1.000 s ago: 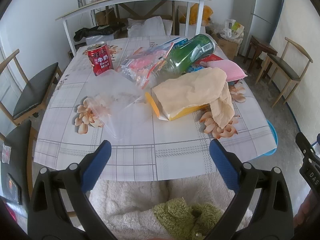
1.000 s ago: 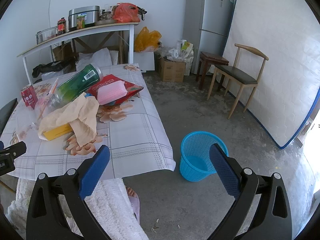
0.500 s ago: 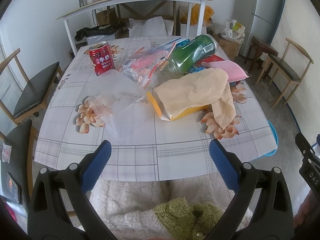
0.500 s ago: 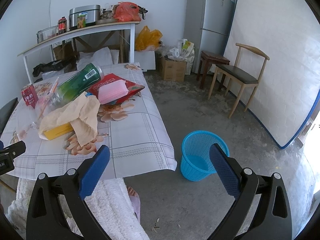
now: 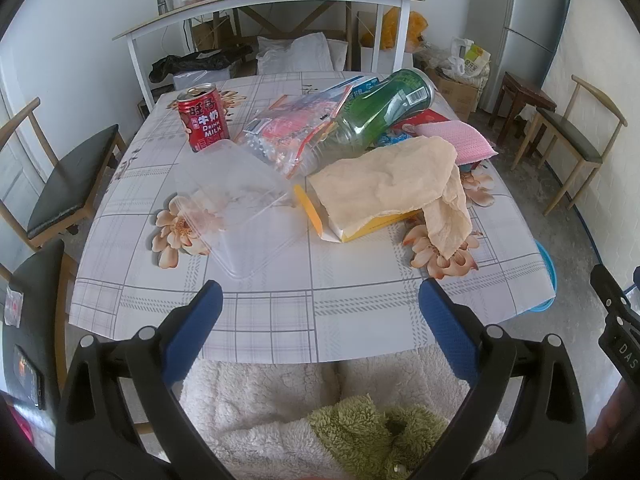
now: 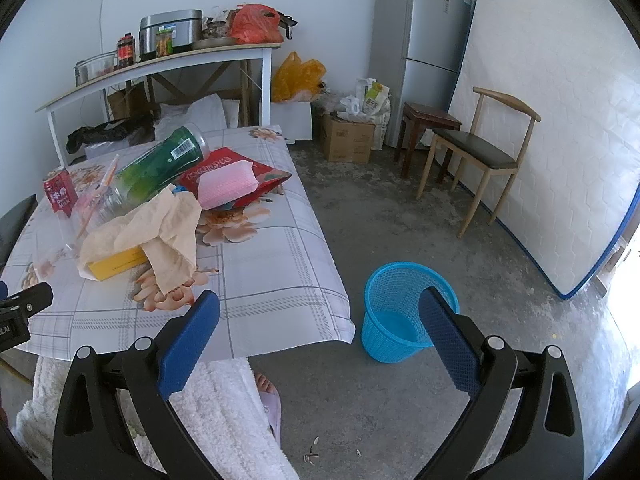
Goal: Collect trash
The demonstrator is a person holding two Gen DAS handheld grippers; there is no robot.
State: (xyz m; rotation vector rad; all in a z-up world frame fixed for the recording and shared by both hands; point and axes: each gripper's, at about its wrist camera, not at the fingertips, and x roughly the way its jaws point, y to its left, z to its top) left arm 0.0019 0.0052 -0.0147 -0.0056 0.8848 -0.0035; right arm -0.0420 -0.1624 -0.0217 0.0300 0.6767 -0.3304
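Trash lies on the table (image 5: 280, 320): a red milk can (image 5: 203, 121), a clear plastic lid (image 5: 236, 204), a clear bag of wrappers (image 5: 292, 128), a green plastic bottle (image 5: 380, 114) on its side, a beige bag (image 5: 392, 184) draped over a yellow box (image 5: 360, 232), and a pink sponge (image 5: 456, 140). My left gripper (image 5: 318, 328) is open and empty, held before the table's near edge. My right gripper (image 6: 320, 336) is open and empty, above the floor between the table's corner (image 6: 336, 320) and a blue waste basket (image 6: 400, 312).
Wooden chairs stand left of the table (image 5: 60, 184) and by the right wall (image 6: 480, 156). A white shelf table (image 6: 160, 68) with jars and a pot stands behind. A fridge (image 6: 420, 40), a mattress (image 6: 552, 140), boxes and bags fill the back.
Both views have shifted slightly; the table and the basket sit a touch lower and nearer in frame. Both grippers stay open and empty. No trash has moved.
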